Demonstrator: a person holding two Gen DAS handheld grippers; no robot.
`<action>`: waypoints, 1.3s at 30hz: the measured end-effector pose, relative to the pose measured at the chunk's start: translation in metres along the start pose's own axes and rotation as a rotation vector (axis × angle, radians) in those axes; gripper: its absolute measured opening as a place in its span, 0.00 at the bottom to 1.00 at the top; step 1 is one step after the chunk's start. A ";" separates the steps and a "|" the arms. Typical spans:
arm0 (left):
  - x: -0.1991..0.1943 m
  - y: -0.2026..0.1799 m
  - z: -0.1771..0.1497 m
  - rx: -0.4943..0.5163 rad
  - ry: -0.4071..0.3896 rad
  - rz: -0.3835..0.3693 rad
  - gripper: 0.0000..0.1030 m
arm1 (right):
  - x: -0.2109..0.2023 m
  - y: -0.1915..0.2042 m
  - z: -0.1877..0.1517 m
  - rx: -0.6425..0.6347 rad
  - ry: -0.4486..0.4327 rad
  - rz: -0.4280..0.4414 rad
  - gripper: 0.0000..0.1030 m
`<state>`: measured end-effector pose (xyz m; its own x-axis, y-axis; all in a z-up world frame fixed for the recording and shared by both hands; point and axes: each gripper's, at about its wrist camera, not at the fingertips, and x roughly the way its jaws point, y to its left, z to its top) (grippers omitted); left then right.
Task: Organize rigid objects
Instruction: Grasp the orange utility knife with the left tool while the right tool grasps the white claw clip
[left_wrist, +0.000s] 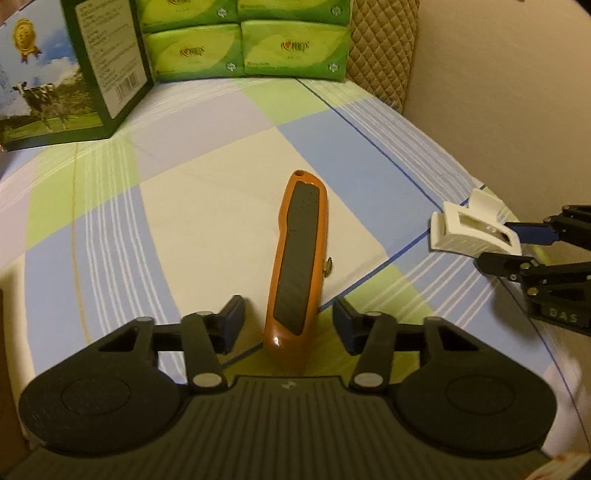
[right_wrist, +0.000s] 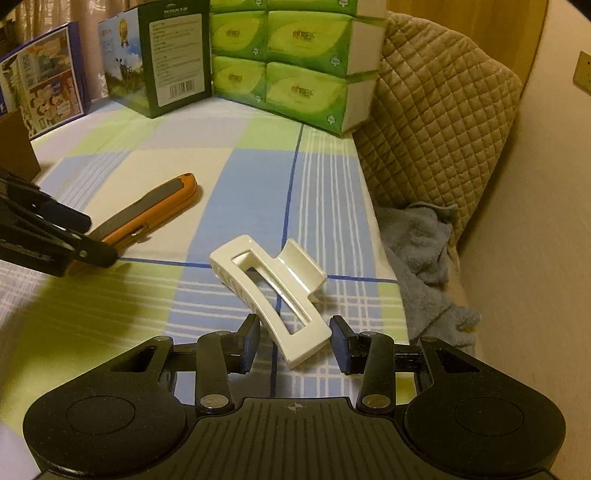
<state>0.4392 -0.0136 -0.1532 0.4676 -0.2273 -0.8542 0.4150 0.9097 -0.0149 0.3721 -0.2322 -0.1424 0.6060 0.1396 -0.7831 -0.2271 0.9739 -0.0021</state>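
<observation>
An orange utility knife (left_wrist: 299, 258) with a black grip lies on the checked cloth, pointing away. My left gripper (left_wrist: 288, 328) is open, its pads on either side of the knife's near end, not touching. A white hair claw clip (right_wrist: 273, 295) lies on the cloth. My right gripper (right_wrist: 293, 343) is open around the clip's near end, with small gaps on both sides. The knife (right_wrist: 147, 214) and left gripper (right_wrist: 62, 240) also show in the right wrist view. The clip (left_wrist: 472, 230) and right gripper (left_wrist: 517, 243) show in the left wrist view.
A green milk carton box (left_wrist: 74, 66) and stacked green tissue packs (left_wrist: 243, 40) stand at the back. A quilted beige cushion (right_wrist: 436, 122) and a blue-grey towel (right_wrist: 424, 251) lie to the right by the wall. A printed box (right_wrist: 44, 85) stands far left.
</observation>
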 end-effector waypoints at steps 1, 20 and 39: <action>0.000 -0.001 0.000 0.010 -0.011 0.008 0.38 | 0.000 0.000 0.000 0.003 0.001 0.001 0.37; -0.059 0.001 -0.093 -0.130 0.020 0.087 0.24 | -0.022 0.046 -0.025 -0.078 0.031 0.107 0.37; -0.118 -0.001 -0.175 -0.327 0.047 0.128 0.32 | -0.059 0.106 -0.063 -0.264 0.077 0.285 0.38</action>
<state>0.2465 0.0733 -0.1432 0.4604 -0.0947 -0.8826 0.0802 0.9947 -0.0649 0.2645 -0.1487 -0.1359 0.4334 0.3743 -0.8198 -0.5722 0.8171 0.0706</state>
